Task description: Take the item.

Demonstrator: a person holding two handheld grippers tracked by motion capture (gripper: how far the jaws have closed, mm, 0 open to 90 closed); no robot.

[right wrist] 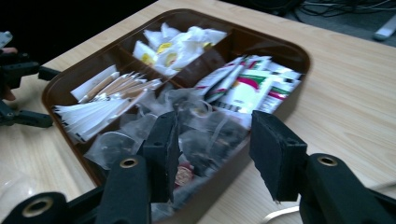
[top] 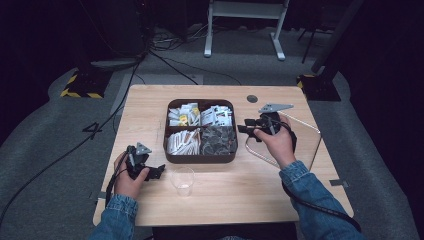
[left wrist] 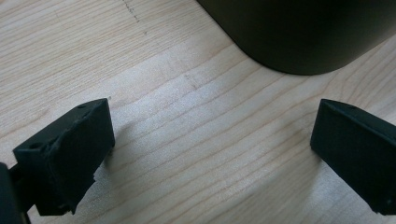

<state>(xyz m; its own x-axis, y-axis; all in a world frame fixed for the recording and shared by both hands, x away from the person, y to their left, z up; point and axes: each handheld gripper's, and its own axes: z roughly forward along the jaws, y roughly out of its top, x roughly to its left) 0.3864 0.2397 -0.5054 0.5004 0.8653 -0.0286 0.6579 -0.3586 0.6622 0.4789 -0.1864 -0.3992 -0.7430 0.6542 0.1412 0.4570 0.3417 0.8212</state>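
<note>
**Right gripper at the tray's edge, left one parked beside the cup**

Nearest the person, a clear plastic cup (top: 183,180) stood upright on the wooden table (top: 240,195), empty as far as the high view showed. Just left of it the left gripper (top: 155,171) rested low on the table, its jaws spread wide with nothing but bare wood between them — the left gripper view confirmed this, with the dark wall of the tray (left wrist: 303,37) ahead of the jaws.

Farther in sat the brown four-compartment tray (top: 201,158). Its near-left compartment held white paper sticks (top: 181,141); the near-right one held clear-wrapped sachets (top: 218,140). Behind them lay small white packets (top: 184,115) on the left and printed packets (top: 216,115) on the right.

The right gripper (top: 246,129) hovered at the tray's right edge, pointed towards the clear-wrapped sachets (right wrist: 205,135). Its jaws stood about half open, and the right gripper view showed no sachet pinched between them — the pads hung over that compartment's near rim. A thin wire frame (top: 300,125) lay on the table beneath the right hand.
</note>
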